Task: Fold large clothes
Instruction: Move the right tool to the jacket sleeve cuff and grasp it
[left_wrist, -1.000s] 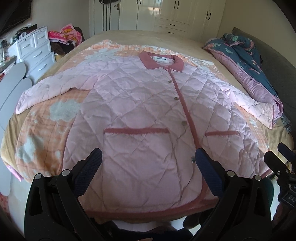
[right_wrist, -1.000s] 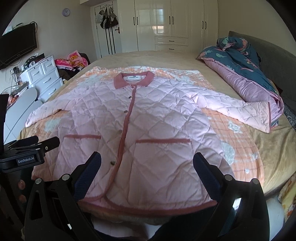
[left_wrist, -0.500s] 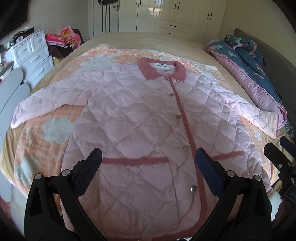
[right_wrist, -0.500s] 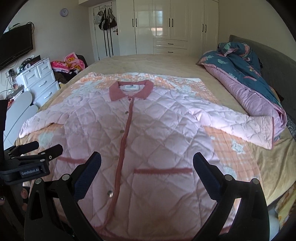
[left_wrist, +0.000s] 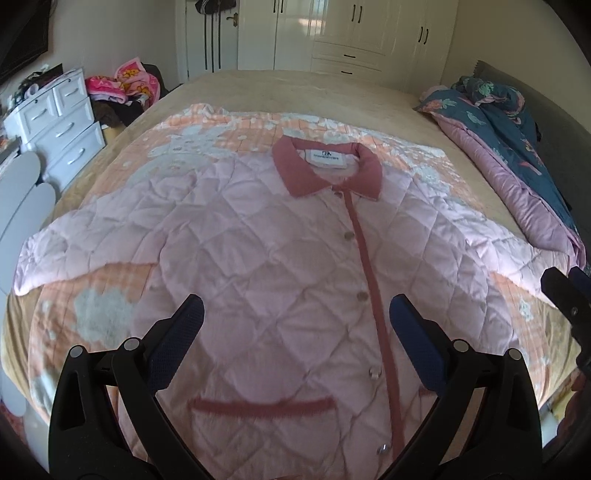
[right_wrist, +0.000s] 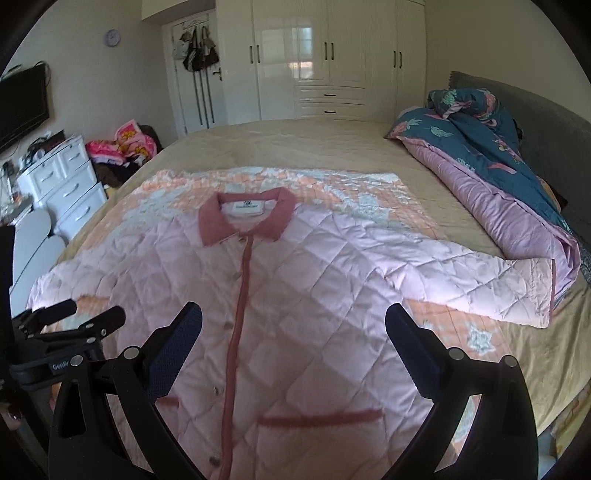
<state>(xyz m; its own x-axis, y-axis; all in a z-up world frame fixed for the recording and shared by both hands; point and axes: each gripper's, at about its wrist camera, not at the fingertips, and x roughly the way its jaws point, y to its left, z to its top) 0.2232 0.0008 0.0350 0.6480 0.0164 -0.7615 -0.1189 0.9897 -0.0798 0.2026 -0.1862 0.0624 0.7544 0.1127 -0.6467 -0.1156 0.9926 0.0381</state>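
The pink quilted jacket (left_wrist: 280, 280)'s hem is cut off behind both tools at the bottom of each frame. It lies flat, buttoned, across the bed (right_wrist: 332, 147), filling mid-frame. Left tool (left_wrist: 295, 314) and right tool (right_wrist: 293, 317) hover above it, jaws wide apart, gripping nothing.

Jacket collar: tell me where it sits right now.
The collar lies at the jacket's far end, mid-bed on the orange patterned blanket, beyond both open tongs in both views.

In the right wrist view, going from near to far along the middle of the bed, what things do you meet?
Right hand-held gripper → pink quilted jacket → its dark pink collar → orange patterned blanket → beige bedspread → white wardrobe.
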